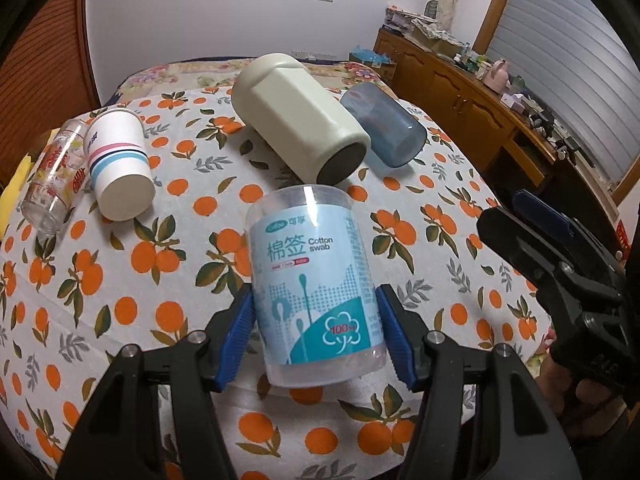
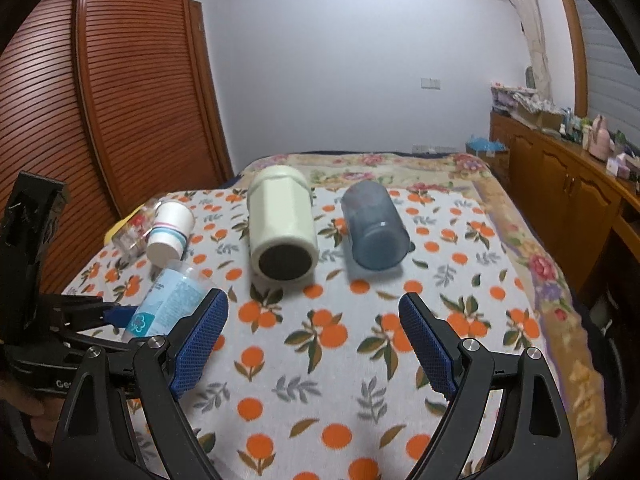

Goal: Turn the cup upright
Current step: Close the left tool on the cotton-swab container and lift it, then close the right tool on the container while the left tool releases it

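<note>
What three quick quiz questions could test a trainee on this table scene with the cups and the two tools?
1. True or false: the left tool grips the cotton swab container.
2. Which lies between the paper cup and the blue plastic cup? A) cream tumbler B) clear glass C) a kettle
3. Fill in: the right tool is ____, holding nothing.

Key: 1 true; 2 A; 3 open.
</note>
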The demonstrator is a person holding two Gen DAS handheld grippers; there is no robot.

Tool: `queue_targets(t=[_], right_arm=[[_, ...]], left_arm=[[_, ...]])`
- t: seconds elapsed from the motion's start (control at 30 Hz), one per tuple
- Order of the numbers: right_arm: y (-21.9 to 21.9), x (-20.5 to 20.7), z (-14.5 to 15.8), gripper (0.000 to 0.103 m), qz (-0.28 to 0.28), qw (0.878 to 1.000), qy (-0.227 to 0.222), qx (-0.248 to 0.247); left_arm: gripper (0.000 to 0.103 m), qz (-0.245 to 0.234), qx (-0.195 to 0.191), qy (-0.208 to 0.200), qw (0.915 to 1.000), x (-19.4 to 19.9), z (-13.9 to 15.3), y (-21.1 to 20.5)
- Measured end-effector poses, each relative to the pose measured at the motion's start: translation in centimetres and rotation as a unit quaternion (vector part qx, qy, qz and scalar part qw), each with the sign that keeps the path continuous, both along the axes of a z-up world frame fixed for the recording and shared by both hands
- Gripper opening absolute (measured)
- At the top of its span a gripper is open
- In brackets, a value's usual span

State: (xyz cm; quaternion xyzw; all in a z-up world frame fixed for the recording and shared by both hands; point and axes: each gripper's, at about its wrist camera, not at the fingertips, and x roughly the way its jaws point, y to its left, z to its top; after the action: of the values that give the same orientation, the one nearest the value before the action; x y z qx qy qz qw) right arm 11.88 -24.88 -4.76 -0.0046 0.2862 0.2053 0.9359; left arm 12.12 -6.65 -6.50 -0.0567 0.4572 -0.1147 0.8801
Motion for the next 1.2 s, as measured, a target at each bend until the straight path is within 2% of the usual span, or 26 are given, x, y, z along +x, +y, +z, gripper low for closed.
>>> queue_targets(t=[0.4, 0.83, 1.03, 1.2], right_arm=[[0.1, -0.9, -0.3, 0.089, 0.002, 1.0, 0.009, -0.013], [0.7, -1.0, -0.4, 0.089, 0.005, 1.0, 0.018, -0.013], [1.4, -1.0, -0.1, 0.089, 0.013, 0.999, 0.027, -0.01], [2.7, -0.9, 0.1, 0.087, 0.026, 0.998, 0.048, -0.008]], left_arm=[[0.061, 0.007, -0.005, 0.003, 1.0, -0.4, -1.2, -0.5], [0.065, 0.02, -0.02, -0.019, 0.9994, -1.6, -0.1, 1.1], [0.068, 0.025, -0.023, -0.042, 0.9985, -2.9, 1.3, 2.1], [0.073, 0.042, 0.008, -0.076, 0.9962, -3.8, 2.2, 3.2]])
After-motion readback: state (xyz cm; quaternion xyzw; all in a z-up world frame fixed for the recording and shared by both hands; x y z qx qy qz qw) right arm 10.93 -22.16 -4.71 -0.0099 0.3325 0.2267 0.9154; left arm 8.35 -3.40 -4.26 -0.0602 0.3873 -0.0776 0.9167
